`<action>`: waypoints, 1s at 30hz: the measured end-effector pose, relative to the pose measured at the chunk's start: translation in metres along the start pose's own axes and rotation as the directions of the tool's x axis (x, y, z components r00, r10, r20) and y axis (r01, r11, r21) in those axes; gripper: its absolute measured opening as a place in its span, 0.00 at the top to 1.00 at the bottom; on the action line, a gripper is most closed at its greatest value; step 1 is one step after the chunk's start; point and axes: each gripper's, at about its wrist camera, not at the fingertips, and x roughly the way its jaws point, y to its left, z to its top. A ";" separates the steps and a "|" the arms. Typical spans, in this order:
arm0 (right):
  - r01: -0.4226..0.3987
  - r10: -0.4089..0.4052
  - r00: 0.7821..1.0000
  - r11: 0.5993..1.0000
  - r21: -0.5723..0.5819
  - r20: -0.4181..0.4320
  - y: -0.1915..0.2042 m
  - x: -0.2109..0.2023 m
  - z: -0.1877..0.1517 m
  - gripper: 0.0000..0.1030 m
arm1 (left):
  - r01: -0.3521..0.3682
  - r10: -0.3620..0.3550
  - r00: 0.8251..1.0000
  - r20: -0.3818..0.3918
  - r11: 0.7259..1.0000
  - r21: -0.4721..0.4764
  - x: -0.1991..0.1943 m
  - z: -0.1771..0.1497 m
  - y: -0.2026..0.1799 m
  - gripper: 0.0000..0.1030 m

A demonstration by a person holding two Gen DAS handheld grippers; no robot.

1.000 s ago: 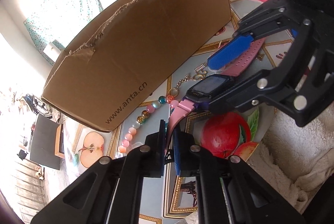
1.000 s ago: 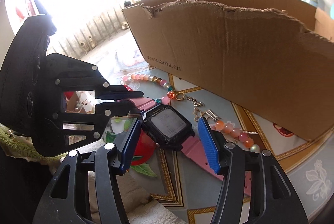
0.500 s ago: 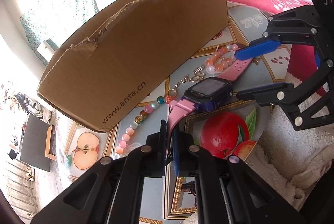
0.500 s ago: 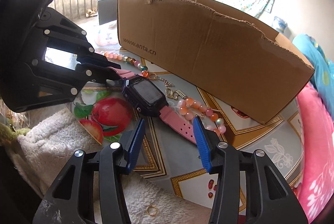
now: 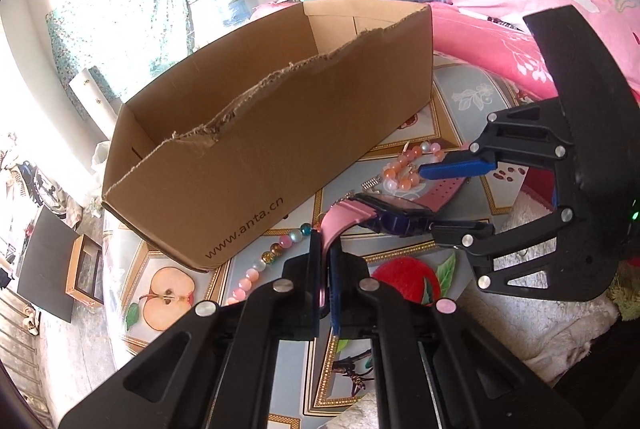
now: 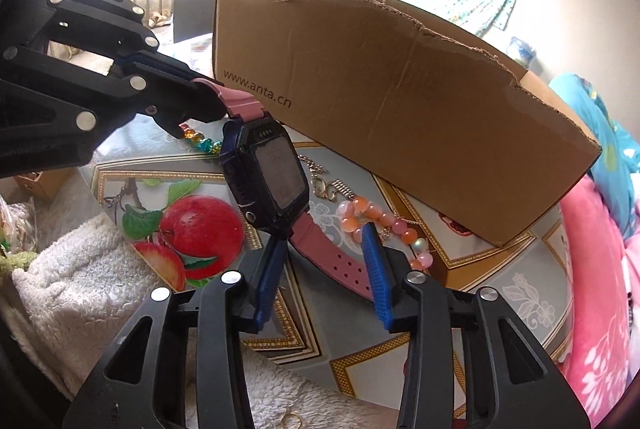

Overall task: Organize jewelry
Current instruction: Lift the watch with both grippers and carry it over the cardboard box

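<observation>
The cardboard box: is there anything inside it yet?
From the left camera, the cardboard box shows only bare inner walls at its far end. Its floor is hidden behind the torn front wall, so jewelry lying low inside cannot be ruled out.

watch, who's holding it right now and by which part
The left tongs are shut on the watch by the end of one pink strap. The right tongs are closing around the other strap, pads not yet pressing.
</observation>
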 end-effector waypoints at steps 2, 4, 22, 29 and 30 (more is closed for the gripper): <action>0.052 -0.052 0.999 0.999 0.006 0.006 0.007 0.003 -0.001 0.84 | -0.006 0.006 1.000 0.005 1.000 -0.004 -0.003 0.002 -0.001 0.97; 0.121 -0.121 0.993 0.993 0.019 0.016 0.010 0.003 -0.001 0.92 | -0.007 0.007 1.000 0.000 1.000 -0.015 -0.002 0.000 0.003 0.97; 0.196 -0.206 0.953 0.978 0.067 0.222 -0.020 -0.104 0.078 0.99 | 0.034 -0.001 0.956 0.293 0.994 -0.108 -0.096 0.061 0.048 0.97; -0.140 0.132 0.989 0.982 0.129 0.067 -0.087 -0.050 0.155 0.99 | 0.088 -0.041 0.962 0.269 0.982 -0.165 -0.085 0.118 0.110 0.96; -0.184 0.181 0.983 0.970 0.157 0.032 -0.096 -0.034 0.164 0.99 | 0.084 -0.042 0.972 0.230 0.981 -0.176 -0.072 0.125 0.119 0.96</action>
